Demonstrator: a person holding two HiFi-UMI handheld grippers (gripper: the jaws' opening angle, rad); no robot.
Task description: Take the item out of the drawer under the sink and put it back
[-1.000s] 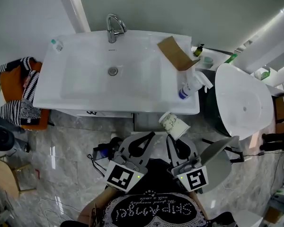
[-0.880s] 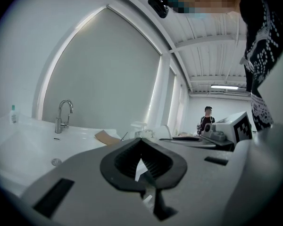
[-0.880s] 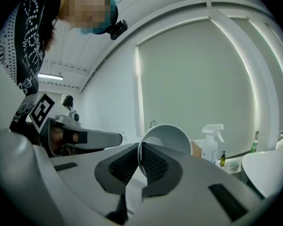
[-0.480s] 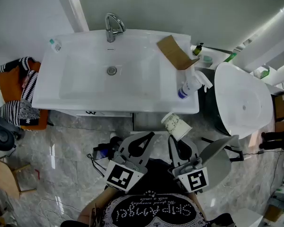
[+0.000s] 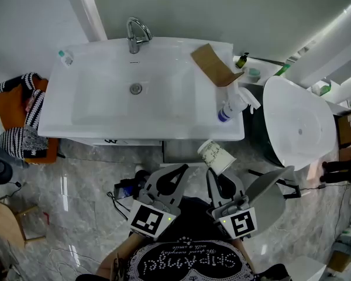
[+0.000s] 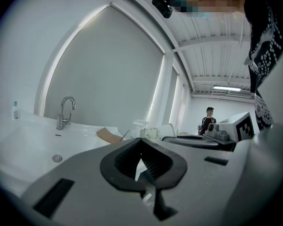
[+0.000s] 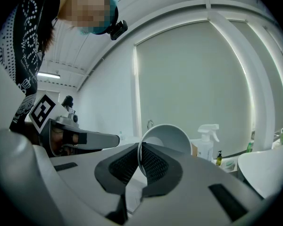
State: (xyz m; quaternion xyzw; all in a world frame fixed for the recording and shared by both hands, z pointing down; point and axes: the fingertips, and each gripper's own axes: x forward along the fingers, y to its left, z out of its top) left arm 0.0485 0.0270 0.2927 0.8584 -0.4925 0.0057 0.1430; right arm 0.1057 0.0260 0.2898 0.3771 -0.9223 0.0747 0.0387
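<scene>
A white paper cup (image 5: 215, 156) with a faint print hangs tilted in front of the white sink (image 5: 93, 113), just below its front edge. My right gripper (image 5: 213, 170) is shut on the cup's rim. In the right gripper view the cup (image 7: 167, 136) has its open mouth towards the camera and its wall is pinched between the ribbed pads (image 7: 153, 164). My left gripper (image 5: 184, 167) is beside it to the left, shut with nothing in it; its pads (image 6: 153, 161) meet at the tips. The grey cabinet front (image 5: 181, 150) under the sink is mostly hidden.
On the sink top stand a spray bottle (image 5: 231, 107), a brown cardboard piece (image 5: 213, 65), a faucet (image 5: 134, 35) and a small bottle (image 5: 64, 56). A white oval fixture (image 5: 298, 127) is at the right. Striped cloth lies on an orange seat (image 5: 20, 119) at the left.
</scene>
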